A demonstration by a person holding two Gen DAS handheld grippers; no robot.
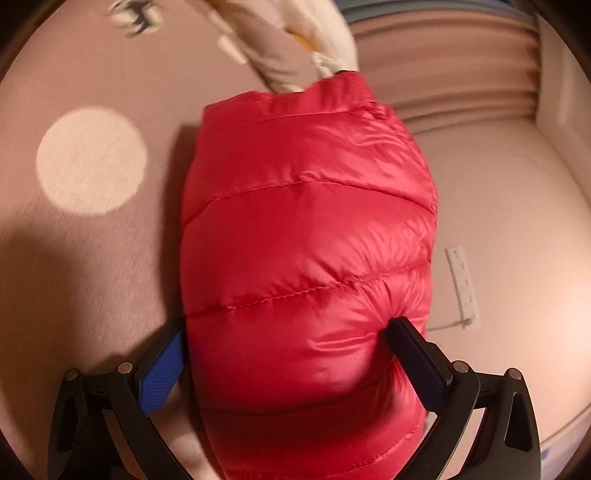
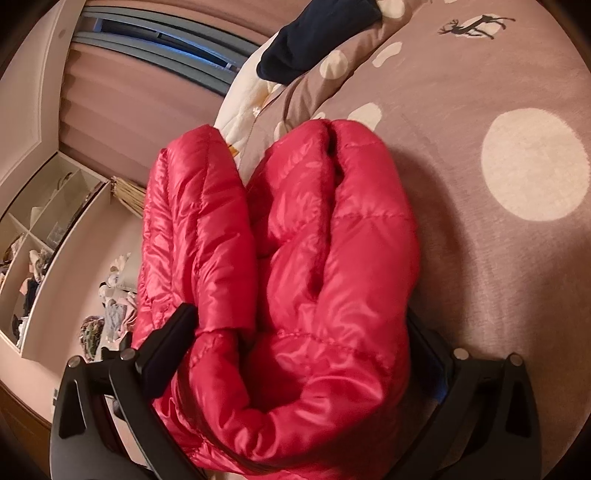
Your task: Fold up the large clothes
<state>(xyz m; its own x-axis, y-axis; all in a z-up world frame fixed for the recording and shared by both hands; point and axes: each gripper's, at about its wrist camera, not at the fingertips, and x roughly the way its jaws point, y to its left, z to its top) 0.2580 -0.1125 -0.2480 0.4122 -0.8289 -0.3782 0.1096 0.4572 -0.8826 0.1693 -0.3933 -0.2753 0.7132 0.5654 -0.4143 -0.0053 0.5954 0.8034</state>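
Left wrist view: red puffer jacket (image 1: 306, 240) is filling the centre of the frame, running from the bottom edge up to a cuff-like end at upper centre. It is lying on a pinkish-brown bedspread (image 1: 92, 277) printed with a large pale dot (image 1: 92, 160) at centre left. Left gripper (image 1: 288, 354) is clamping the jacket's bulk across its width near the bottom of the frame; the black finger (image 1: 417, 362) at lower right is pressing a dent into the quilting, and the blue-padded finger (image 1: 162, 373) at lower left is sitting against the jacket's other edge. A cream quilt (image 1: 321, 33) is showing at top centre, blurred. A small white label (image 1: 461, 284) is lying on the bed at centre right.

Right wrist view: jacket (image 2: 295, 258) is appearing folded into two thick lobes with a deep crease between them, spanning the centre from top to bottom. Right gripper (image 2: 299, 339) is grasping the bundle, its fingers spread wide around it; the left finger (image 2: 170, 339) is pressing into the fabric, the right finger is mostly hidden behind the jacket. A dark navy garment (image 2: 314, 37) is lying at top centre. Shelves (image 2: 40, 236) holding clutter are standing at centre left. The bedspread (image 2: 480, 295) is covering the right half, with a deer print (image 2: 476, 26) at upper right.
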